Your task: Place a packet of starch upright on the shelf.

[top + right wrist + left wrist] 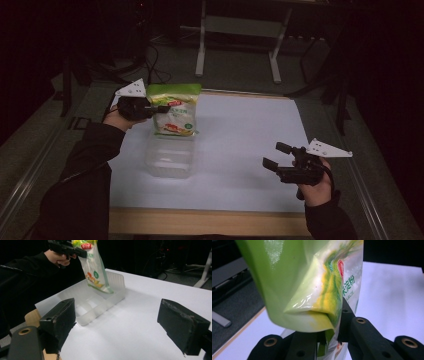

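Both hands raised over the table, one gripper closed, one spread.
Left gripper (pixel 161 108), upper left of the high view, jaws clamped together, forearm angled inward; right gripper (pixel 276 156), lower right, jaws parted, pointing left.

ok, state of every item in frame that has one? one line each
Green and white plastic starch bag: upright, lifted, pinched near its top, its bottom edge in or just over the tray.
Clear plastic compartment tray: lying flat on the table, near compartments empty.
Left gripper: shut on the bag.
Right gripper: open, holding nothing, apart from the tray.
White table: flat, carrying the tray.
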A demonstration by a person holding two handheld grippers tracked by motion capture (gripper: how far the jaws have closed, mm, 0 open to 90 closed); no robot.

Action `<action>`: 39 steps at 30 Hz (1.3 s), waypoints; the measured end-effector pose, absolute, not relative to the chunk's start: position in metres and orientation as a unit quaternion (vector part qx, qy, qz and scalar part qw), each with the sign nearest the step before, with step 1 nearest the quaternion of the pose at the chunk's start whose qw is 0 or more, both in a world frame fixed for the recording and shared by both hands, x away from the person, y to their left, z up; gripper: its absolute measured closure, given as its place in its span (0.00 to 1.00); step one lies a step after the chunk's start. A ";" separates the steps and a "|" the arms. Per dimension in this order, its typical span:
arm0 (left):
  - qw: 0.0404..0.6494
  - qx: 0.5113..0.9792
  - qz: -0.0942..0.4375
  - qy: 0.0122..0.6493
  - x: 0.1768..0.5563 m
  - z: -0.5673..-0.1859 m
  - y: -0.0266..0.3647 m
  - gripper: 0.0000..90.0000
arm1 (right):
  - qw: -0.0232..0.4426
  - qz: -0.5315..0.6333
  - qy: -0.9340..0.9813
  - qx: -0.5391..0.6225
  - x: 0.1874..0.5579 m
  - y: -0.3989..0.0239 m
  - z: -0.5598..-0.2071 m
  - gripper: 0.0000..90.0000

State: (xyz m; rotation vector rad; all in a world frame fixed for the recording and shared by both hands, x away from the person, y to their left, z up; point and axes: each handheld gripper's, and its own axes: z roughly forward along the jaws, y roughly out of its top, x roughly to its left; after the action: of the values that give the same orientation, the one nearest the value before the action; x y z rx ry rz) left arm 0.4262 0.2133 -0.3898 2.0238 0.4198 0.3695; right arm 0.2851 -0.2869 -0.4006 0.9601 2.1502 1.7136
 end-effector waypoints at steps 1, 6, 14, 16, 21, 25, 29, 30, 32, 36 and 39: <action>0.494 0.838 0.151 0.174 0.427 -0.392 0.214 0.91 | 0.114 0.583 0.734 0.328 0.285 -0.288 -0.401 0.16; 0.487 0.843 0.147 0.177 0.431 -0.401 0.213 0.91 | 0.111 0.584 0.732 0.332 0.286 -0.289 -0.403 0.17; 0.470 0.853 0.137 0.181 0.433 -0.416 0.212 0.91 | 0.102 0.583 0.734 0.333 0.287 -0.286 -0.408 0.17; 0.465 0.855 0.137 0.182 0.434 -0.422 0.209 0.91 | 0.099 0.584 0.734 0.333 0.286 -0.286 -0.408 0.17; 0.476 0.847 0.125 0.200 0.436 -0.440 0.216 0.91 | 0.100 0.581 0.735 0.333 0.284 -0.289 -0.410 0.17; 0.469 0.851 0.124 0.200 0.436 -0.450 0.213 0.91 | 0.096 0.580 0.735 0.338 0.285 -0.291 -0.413 0.17; 0.470 0.849 0.120 0.209 0.436 -0.450 0.213 0.91 | 0.092 0.577 0.739 0.336 0.284 -0.288 -0.415 0.17; 0.468 0.850 0.120 0.211 0.437 -0.449 0.212 0.91 | 0.091 0.576 0.740 0.335 0.284 -0.288 -0.416 0.17; 0.464 0.851 0.120 0.215 0.437 -0.448 0.211 0.90 | 0.090 0.575 0.741 0.336 0.284 -0.288 -0.416 0.17; 0.468 0.836 0.142 0.248 0.432 -0.441 0.211 0.68 | 0.091 0.576 0.740 0.336 0.284 -0.288 -0.414 0.17; 0.475 0.825 0.138 0.274 0.428 -0.437 0.212 0.57 | 0.095 0.575 0.740 0.335 0.284 -0.289 -0.414 0.17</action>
State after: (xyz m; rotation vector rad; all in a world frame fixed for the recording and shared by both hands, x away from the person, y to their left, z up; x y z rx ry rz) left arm 0.4285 0.2118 -0.4368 2.0169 0.6691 0.3384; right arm 0.2839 -0.2891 -0.4139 0.9949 2.1952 1.7050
